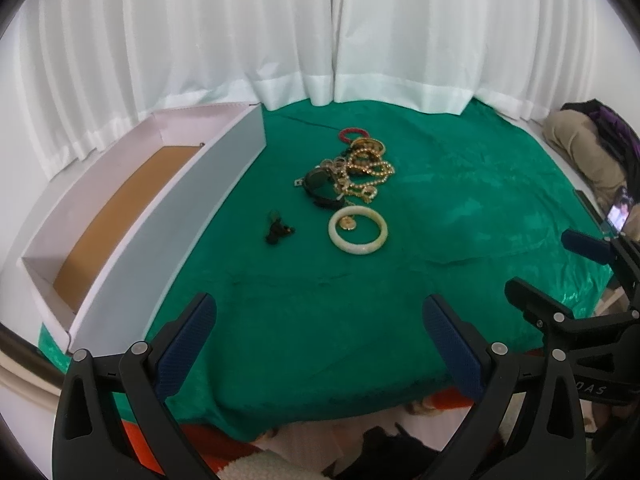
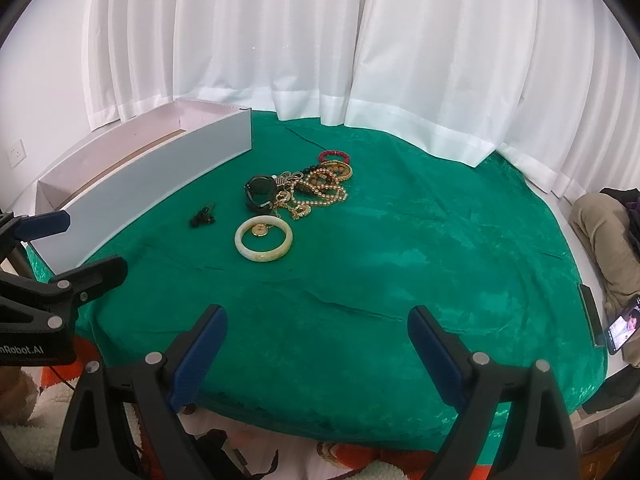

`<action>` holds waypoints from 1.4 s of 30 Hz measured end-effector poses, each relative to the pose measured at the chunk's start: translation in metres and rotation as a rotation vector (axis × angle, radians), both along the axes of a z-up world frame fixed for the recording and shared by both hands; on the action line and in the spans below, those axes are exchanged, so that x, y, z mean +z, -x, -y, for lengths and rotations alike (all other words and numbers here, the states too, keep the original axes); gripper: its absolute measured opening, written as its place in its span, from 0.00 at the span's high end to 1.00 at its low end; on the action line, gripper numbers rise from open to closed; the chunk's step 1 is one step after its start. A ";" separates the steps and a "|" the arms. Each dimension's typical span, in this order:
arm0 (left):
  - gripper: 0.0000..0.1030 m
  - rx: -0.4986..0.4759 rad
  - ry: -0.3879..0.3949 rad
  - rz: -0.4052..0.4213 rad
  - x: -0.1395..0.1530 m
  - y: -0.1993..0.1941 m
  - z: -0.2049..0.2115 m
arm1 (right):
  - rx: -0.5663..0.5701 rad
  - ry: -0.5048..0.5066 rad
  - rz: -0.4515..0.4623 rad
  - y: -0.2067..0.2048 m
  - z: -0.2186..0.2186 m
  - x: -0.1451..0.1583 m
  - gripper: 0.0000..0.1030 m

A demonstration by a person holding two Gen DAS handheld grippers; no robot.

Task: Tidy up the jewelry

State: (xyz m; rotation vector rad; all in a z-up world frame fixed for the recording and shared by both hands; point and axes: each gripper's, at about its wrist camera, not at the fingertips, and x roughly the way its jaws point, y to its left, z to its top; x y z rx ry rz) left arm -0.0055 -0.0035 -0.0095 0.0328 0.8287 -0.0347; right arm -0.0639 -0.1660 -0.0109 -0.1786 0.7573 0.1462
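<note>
A tangle of jewelry [image 1: 352, 172] [image 2: 308, 188] lies mid-table on a green cloth: gold bead chains, a black watch [image 1: 318, 180] [image 2: 260, 192] and a red bead bracelet [image 1: 354, 134] [image 2: 334, 156]. In front of it rests a pale jade bangle [image 1: 358, 230] [image 2: 263, 238] with a gold pendant inside. A small dark piece [image 1: 278, 232] [image 2: 203, 216] sits to its left. The long white box [image 1: 168, 216] [image 2: 152, 176] with a brown floor stands at the left. My left gripper [image 1: 320, 320] and right gripper [image 2: 318, 332] hover open near the table's front edge, holding nothing.
White curtains [image 1: 320, 40] hang behind the table. A phone [image 1: 618, 216] [image 2: 622, 330] with a lit screen lies at the right edge beside beige and dark fabric [image 1: 580, 148]. The green cloth [image 1: 360, 300] [image 2: 400, 260] is wrinkled. Orange and white fabric [image 2: 360, 464] shows below the front edge.
</note>
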 end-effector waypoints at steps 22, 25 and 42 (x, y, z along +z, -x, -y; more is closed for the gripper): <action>0.01 0.008 -0.001 -0.004 0.001 -0.001 -0.002 | 0.001 0.000 -0.001 0.000 -0.001 0.000 0.09; 0.01 0.009 -0.002 -0.007 0.001 -0.002 -0.002 | 0.003 0.001 0.000 0.000 -0.001 0.000 0.09; 0.01 0.014 -0.008 -0.024 -0.002 -0.003 0.000 | 0.006 -0.003 -0.005 0.001 -0.004 0.002 0.09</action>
